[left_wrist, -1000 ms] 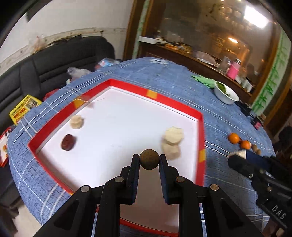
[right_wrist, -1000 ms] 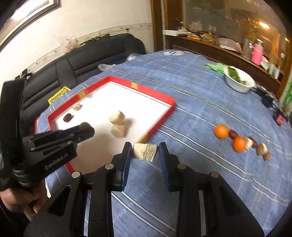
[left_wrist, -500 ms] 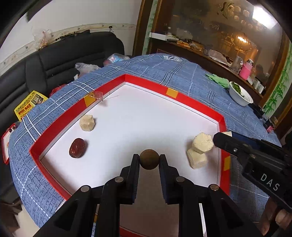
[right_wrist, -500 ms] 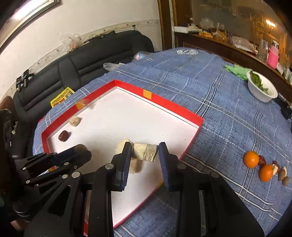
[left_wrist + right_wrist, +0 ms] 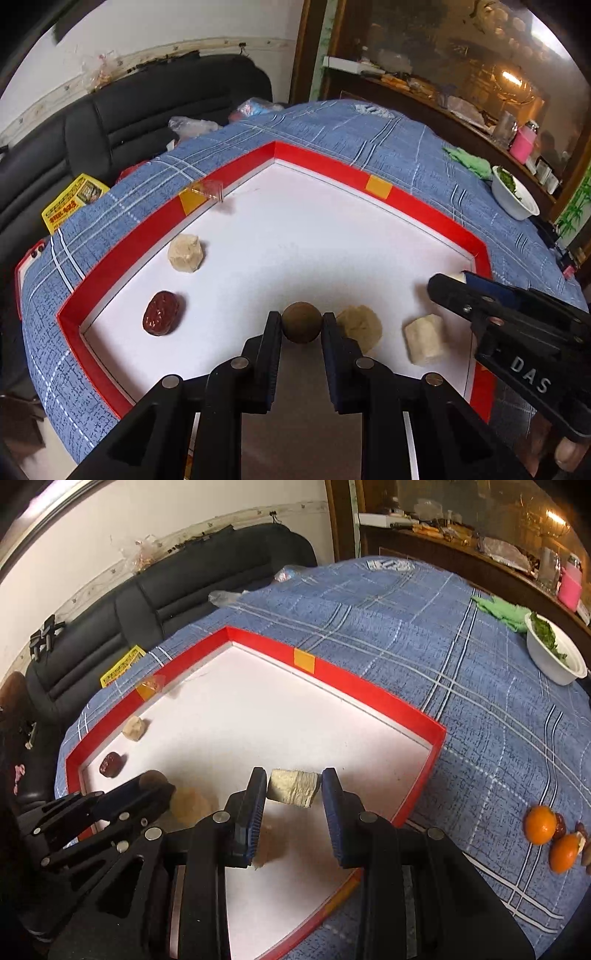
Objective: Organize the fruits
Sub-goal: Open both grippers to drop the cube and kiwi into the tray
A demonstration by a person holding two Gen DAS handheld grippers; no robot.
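the left claw [image 5: 301, 326] pinched a small, light, roll-prone brown ball [image 5: 301, 326] at its widest; the right claw [image 5: 293, 792] clamped a crumbly pale chunk [image 5: 293, 792] endwise.

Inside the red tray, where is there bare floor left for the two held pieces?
Bare: the tray's middle and far corner, from the pale chunk and red date at its left wall across to the right wall. Crowded: the near edge, where two beige pieces lie beside the left gripper.
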